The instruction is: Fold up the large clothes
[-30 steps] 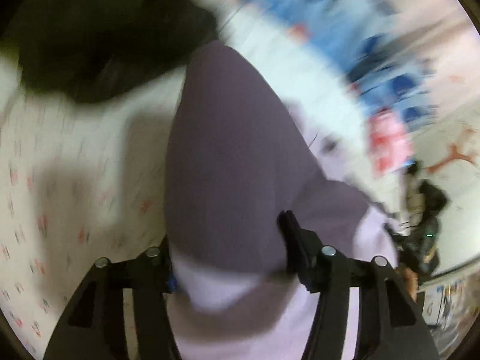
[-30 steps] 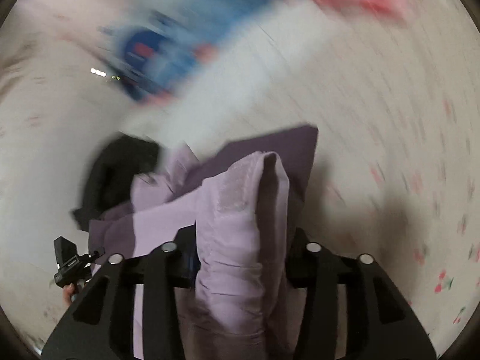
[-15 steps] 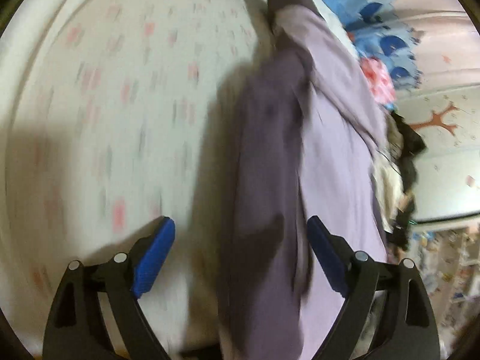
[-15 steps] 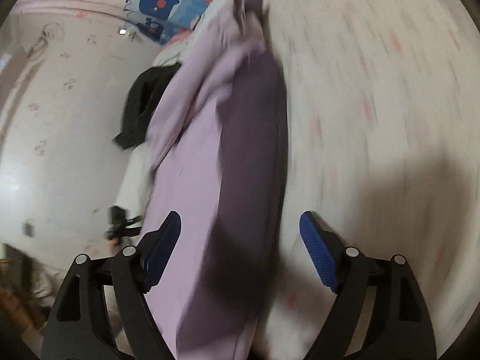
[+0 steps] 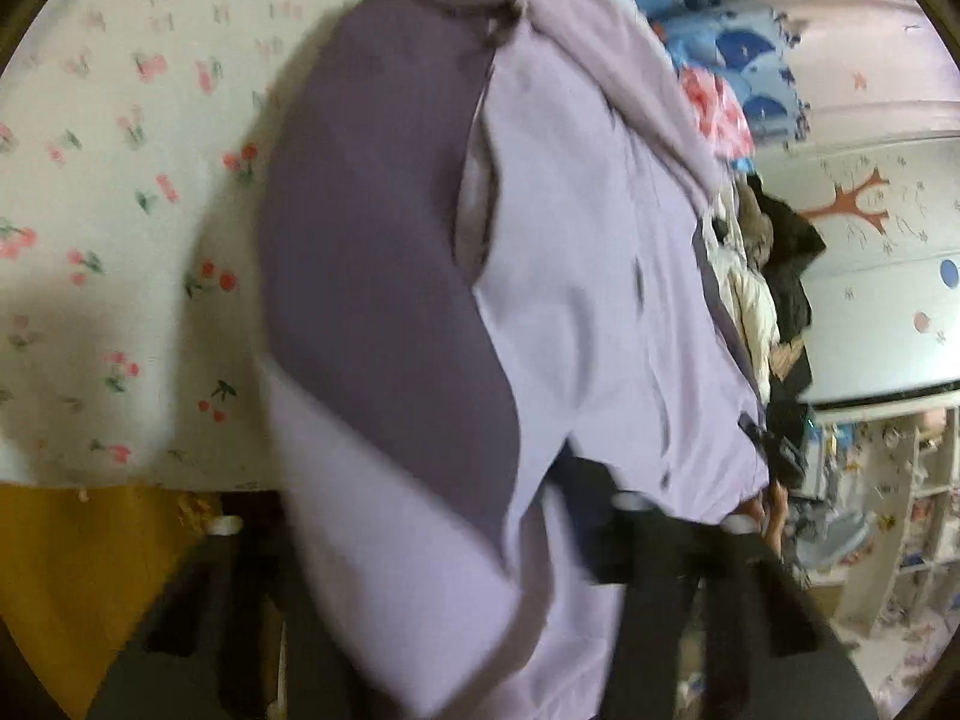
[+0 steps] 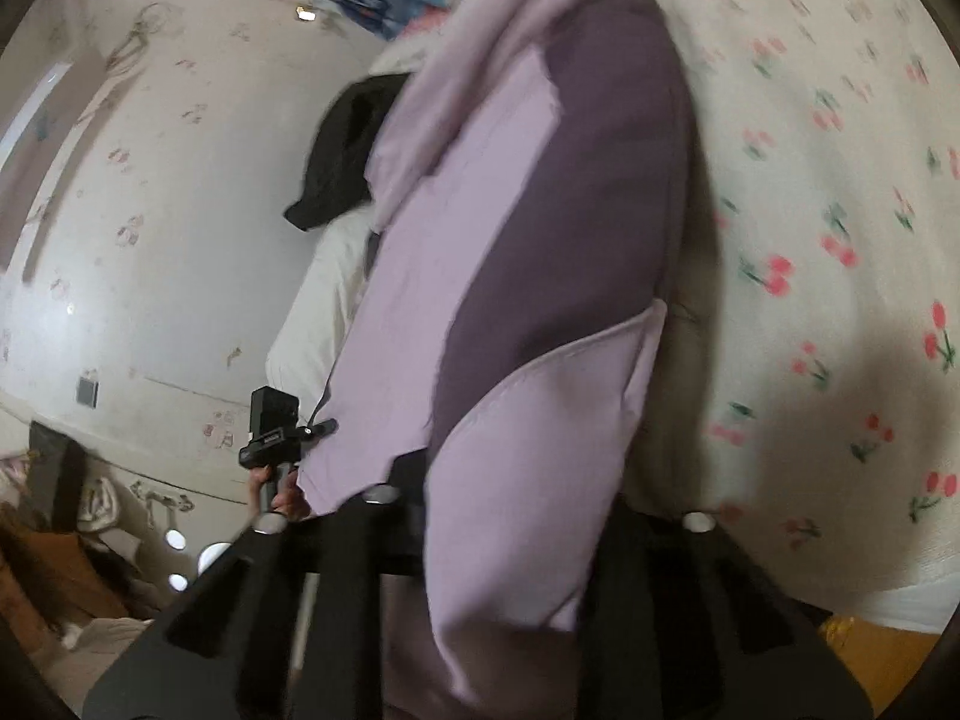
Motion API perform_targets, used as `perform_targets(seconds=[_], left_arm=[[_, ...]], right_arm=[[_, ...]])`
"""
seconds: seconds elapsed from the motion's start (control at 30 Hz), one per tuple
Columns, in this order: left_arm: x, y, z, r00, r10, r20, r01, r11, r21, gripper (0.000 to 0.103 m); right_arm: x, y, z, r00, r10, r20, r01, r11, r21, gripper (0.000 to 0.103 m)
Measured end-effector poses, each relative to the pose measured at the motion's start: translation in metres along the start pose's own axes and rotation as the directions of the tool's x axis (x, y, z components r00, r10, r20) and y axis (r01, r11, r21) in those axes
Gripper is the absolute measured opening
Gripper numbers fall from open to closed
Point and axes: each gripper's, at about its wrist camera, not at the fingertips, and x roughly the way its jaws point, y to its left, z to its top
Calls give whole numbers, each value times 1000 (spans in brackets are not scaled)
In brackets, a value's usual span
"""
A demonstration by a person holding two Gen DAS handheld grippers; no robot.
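A large garment (image 5: pixel 390 240) in lilac and dark purple lies lengthwise on a bed with a cherry-print sheet (image 5: pixel 120 180). Its near end hangs over the bed's edge, between the fingers of my left gripper (image 5: pixel 420 546), whose jaws are closing and pinch the bunched cloth. In the right wrist view the same garment (image 6: pixel 540 210) runs away from me, and my right gripper (image 6: pixel 498 540) is also closing, with the lilac hem gripped between its fingers. Cloth hides the pads of both grippers. A hand holds the left gripper (image 6: pixel 273 438) at the garment's far side.
A black garment (image 6: pixel 342 150) lies past the lilac one near the wall. More clothes are piled at the bed's side (image 5: pixel 774 276). Blue patterned bedding (image 5: pixel 720 48) sits at the head end. White shelves (image 5: pixel 900 510) stand to the right.
Both grippers let go of the garment, drew back along it with jaws wide, and have now closed on its near end at the bed's edge.
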Motion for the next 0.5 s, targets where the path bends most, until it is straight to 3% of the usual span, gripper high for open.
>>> perform_targets(seconds=[0.1, 0.2, 0.33, 0.43, 0.5], left_arm=[[-35, -44, -2, 995, -47, 85, 40, 996, 81, 19], [-67, -84, -15, 987, -103, 124, 83, 983, 161, 18], [-103, -114, -55, 985, -145, 94, 112, 949, 294, 18], [-92, -84, -93, 998, -57, -27, 62, 937, 344, 25], [-65, -60, -107, 993, 92, -71, -63, 937, 345, 34]], right_arm=[[-21, 36, 5, 996, 47, 73, -41, 996, -77, 14], [-54, 77, 0, 989, 97, 115, -77, 983, -169, 13], [-97, 97, -30, 994, 89, 60, -74, 971, -228, 13], [-102, 57, -68, 997, 14, -75, -25, 989, -143, 23], [-87, 19, -96, 983, -47, -179, 36, 997, -65, 33]])
